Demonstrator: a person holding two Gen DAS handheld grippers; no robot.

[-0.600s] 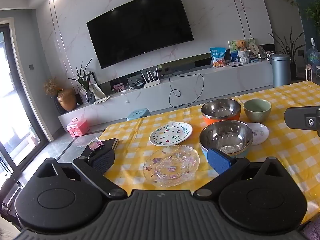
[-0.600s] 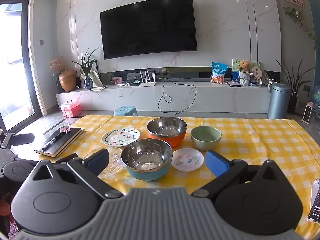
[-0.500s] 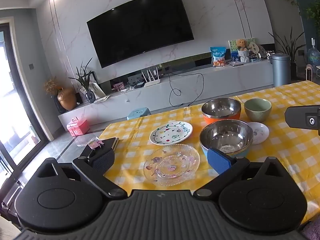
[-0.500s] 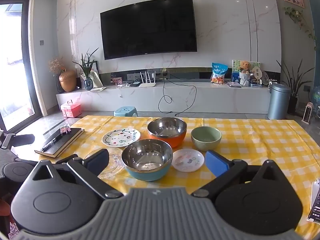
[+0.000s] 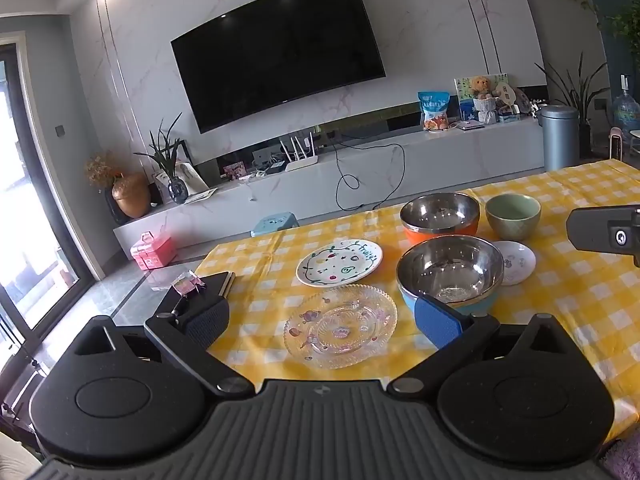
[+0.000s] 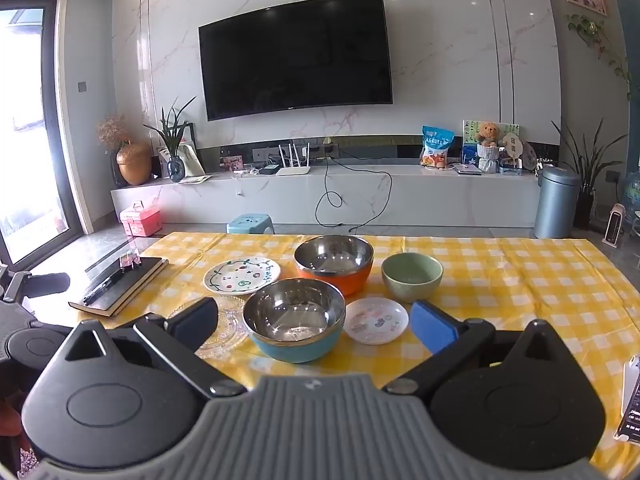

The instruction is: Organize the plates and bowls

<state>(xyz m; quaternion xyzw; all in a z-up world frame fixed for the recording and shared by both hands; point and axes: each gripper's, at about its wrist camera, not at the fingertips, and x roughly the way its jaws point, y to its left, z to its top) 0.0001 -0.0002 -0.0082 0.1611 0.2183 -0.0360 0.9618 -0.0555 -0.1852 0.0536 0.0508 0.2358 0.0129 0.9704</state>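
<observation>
Left gripper (image 5: 322,320): wide apart, empty; glass plate (image 5: 341,326) lies just ahead between its fingers.
Right gripper (image 6: 314,320): wide, empty; blue bowl (image 6: 294,318) just ahead.

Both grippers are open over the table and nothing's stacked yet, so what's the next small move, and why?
Probably ease the left gripper down toward the glass plate, which lies right between its open fingers. The right gripper is also empty, and the blue bowl sits apart from the orange bowl.
</observation>
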